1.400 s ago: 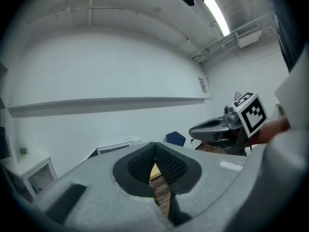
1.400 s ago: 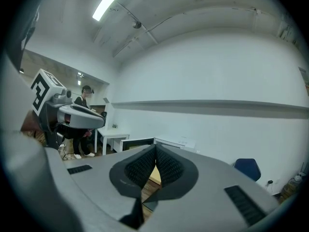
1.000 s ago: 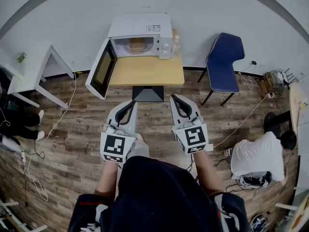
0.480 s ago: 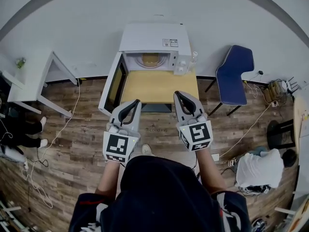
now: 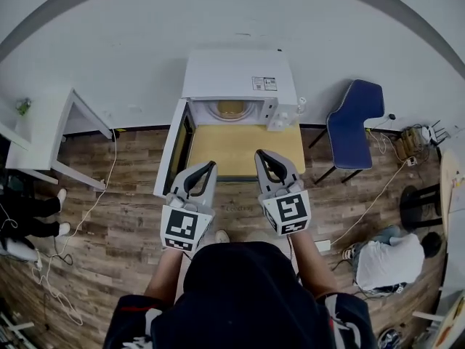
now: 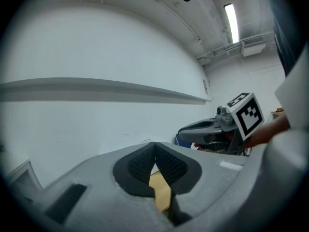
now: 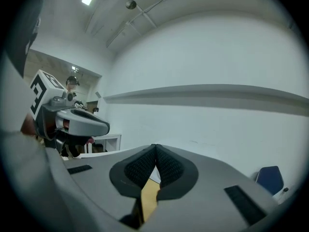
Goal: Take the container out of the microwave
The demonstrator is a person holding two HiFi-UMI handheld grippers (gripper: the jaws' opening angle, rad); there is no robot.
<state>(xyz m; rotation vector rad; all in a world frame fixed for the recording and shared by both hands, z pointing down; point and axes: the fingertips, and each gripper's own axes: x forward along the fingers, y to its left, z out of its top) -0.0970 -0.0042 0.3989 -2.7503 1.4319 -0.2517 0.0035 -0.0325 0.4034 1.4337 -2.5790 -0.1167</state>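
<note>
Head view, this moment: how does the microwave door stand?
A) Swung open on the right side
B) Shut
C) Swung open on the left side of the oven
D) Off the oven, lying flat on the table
C: the door hangs open off the left edge of the microwave, past the tabletop's left edge, and the lit cavity shows.

A small table with a pale wooden top stands on the plank floor, pushed against the wall at 12 o'clock. A white microwave sits along its far edge with its door swung open at 9 o'clock. A small clear object, too small to tell, stands just beside the microwave at 3 o'clock.
</note>
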